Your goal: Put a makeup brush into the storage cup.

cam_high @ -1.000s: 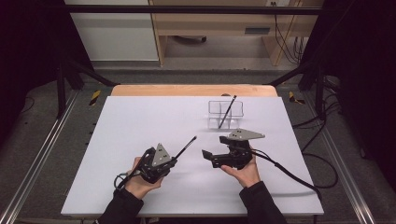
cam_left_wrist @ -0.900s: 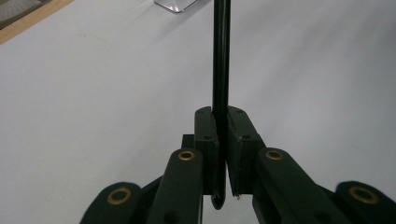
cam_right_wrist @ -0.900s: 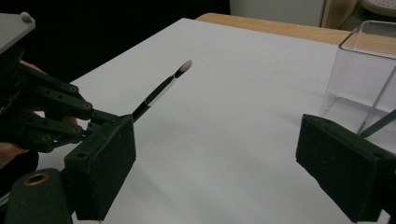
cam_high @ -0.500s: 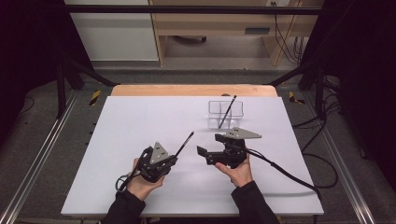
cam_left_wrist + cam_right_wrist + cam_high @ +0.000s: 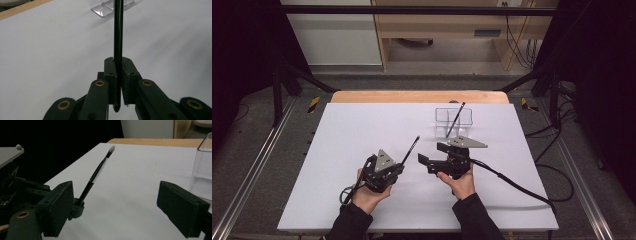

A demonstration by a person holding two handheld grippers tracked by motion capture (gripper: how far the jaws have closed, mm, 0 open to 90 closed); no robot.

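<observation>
high view: brush handover at mid-bench.
left gripper (image 5: 404,161) fingers pinch the brush (image 5: 410,149); right gripper (image 5: 426,162), fingers spread, has closed in since a second ago, suggesting transfer toward the clear holder (image 5: 454,121).

left claw (image 5: 398,165): jaws clamped together, aimed up-right | right claw (image 5: 430,161): jaws spread wide, aimed left | both hands low, side by side

Bright even tabletop, dark surroundings, soft shadows.
</observation>
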